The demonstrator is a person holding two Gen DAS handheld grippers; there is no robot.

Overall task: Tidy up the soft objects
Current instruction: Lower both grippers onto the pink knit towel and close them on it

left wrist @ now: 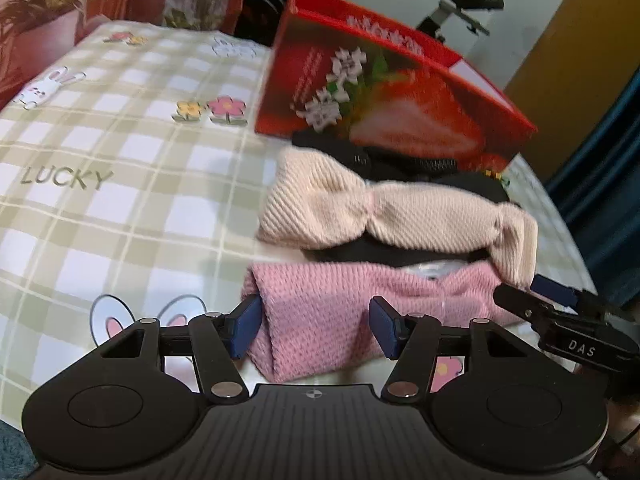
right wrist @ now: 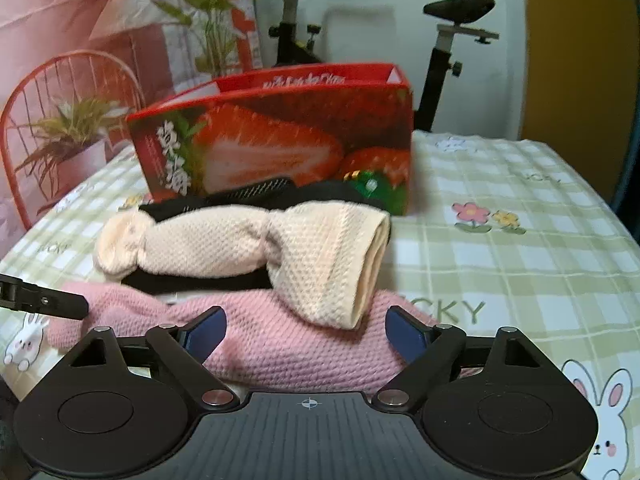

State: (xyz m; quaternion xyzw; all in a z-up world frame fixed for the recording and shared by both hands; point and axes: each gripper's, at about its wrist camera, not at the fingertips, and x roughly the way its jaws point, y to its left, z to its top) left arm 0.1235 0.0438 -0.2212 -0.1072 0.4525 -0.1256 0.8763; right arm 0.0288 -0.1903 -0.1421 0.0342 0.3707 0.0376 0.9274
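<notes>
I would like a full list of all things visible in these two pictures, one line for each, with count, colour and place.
pink knitted cloth: one, pink, nearest on the table, between the fingers of both grippers
cream knitted cloth: one, cream, lying across the pile behind the pink one
black fabric: at least one piece, black, under the cream cloth
strawberry box: one, red, behind the pile
tablecloth: one, green and white check with rabbits and flowers
exercise bike: one, black, behind the table
left gripper: one, black with blue pads, around the pink cloth's left end
right gripper: one, same colours, around its right end
</notes>
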